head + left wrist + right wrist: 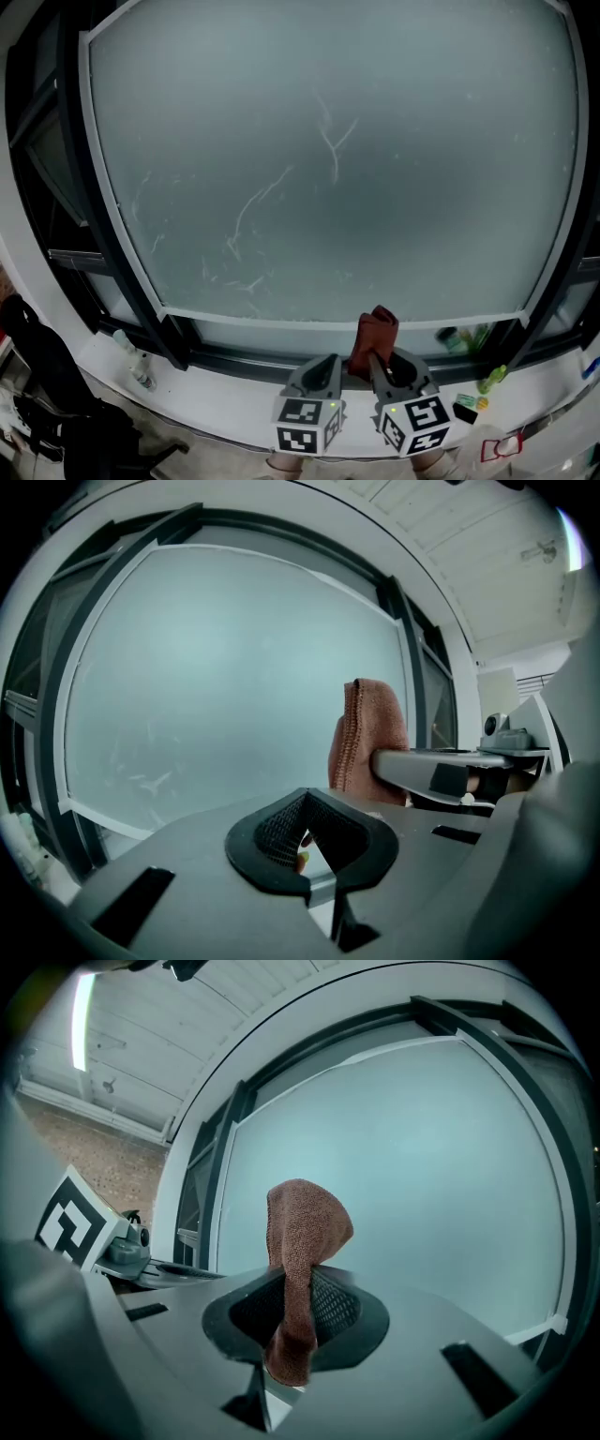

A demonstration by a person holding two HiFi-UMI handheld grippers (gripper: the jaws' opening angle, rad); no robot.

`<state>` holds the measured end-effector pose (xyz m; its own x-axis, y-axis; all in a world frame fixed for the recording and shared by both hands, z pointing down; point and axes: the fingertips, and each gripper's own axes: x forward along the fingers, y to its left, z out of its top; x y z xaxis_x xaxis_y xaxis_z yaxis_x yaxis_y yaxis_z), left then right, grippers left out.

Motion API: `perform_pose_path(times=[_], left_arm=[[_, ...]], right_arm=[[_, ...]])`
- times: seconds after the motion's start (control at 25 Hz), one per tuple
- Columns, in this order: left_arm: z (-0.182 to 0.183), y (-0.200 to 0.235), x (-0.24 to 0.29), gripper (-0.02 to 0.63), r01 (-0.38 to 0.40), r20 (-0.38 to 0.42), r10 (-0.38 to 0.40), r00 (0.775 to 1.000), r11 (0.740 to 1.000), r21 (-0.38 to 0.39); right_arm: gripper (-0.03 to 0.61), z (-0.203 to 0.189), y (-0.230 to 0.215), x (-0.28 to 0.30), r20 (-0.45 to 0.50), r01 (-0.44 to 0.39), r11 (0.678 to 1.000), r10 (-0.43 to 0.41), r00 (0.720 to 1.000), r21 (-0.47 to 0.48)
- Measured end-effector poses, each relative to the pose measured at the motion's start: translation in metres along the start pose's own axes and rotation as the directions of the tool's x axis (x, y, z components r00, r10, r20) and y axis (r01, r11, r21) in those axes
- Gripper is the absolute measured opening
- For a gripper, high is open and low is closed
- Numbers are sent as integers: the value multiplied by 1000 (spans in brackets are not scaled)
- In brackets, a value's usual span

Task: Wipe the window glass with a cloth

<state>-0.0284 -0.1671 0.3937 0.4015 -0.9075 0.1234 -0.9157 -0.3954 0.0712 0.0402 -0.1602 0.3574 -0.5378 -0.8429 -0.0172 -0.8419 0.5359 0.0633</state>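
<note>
A large frosted window pane [328,169] with thin smear streaks fills the head view and shows ahead in both gripper views [234,667] [422,1166]. My right gripper [380,366] [295,1321] is shut on a reddish-brown cloth [375,333] [305,1232]. The cloth sticks up above the jaws and hangs a little below them, near the pane's lower edge. Just to its left my left gripper [323,367] [309,841] is shut with nothing in it. From the left gripper view the cloth [367,738] and the right gripper [441,771] show at the right.
A dark frame [112,244] surrounds the pane above a white sill [216,394]. A clear spray bottle [131,354] stands on the sill at left. Green bottles [464,337] [494,378] and small items lie at right. A dark bag [37,375] sits at lower left.
</note>
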Motion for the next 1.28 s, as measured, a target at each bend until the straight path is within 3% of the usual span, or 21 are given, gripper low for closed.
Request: perform_pose_path(times=[0.56,0.84,1.28], left_arm=[[40,28,70,3,-52,28,52,998,999,4],[60,56,102,3,-34,39,34,999,999,3],[126,91,155,3,-23,80,15,997,994,105]], right_arm=[[49,26,-57,66,33,-18,999,19,999,-45],[49,48,-72,111,61,0,997,5,998,-77],[49,157,-98,189,199,44,976,-1,980,-213]])
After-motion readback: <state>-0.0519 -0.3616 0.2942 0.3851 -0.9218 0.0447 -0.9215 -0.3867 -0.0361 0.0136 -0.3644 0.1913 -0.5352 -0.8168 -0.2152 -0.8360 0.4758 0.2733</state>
